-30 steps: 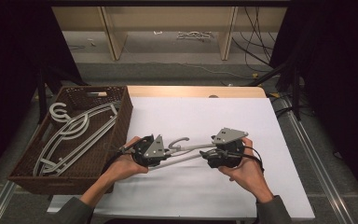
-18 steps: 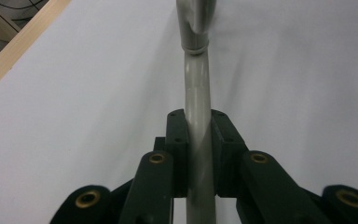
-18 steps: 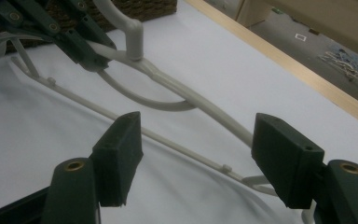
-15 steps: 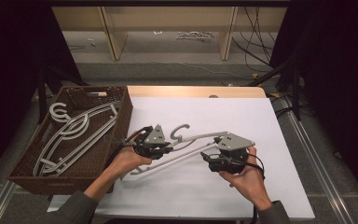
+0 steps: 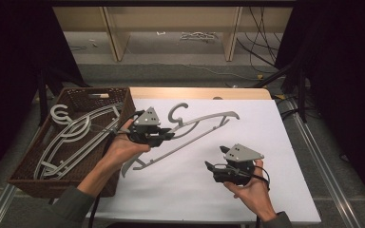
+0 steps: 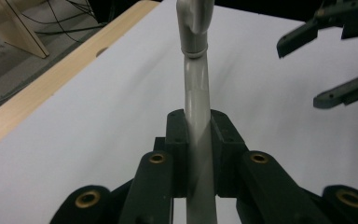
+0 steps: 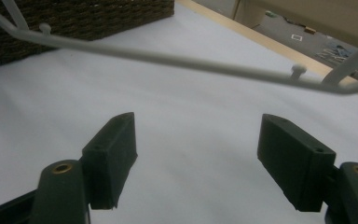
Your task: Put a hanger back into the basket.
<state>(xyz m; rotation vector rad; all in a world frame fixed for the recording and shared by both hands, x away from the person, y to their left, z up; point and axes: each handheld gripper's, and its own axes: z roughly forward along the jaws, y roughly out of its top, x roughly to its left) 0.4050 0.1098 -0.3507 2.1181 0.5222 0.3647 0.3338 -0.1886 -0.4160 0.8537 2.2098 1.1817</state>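
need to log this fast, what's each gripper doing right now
left gripper: shut on the grey hanger
right gripper: open, holding nothing

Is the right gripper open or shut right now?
Open. In the right gripper view its fingers stand wide apart over the white table with nothing between them; the grey hanger hangs beyond, untouched by the right gripper.

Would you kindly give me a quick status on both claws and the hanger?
Left claw shut on hanger. Right claw open, apart from it. Hanger tilted over white table, beside basket. Nothing in the way.
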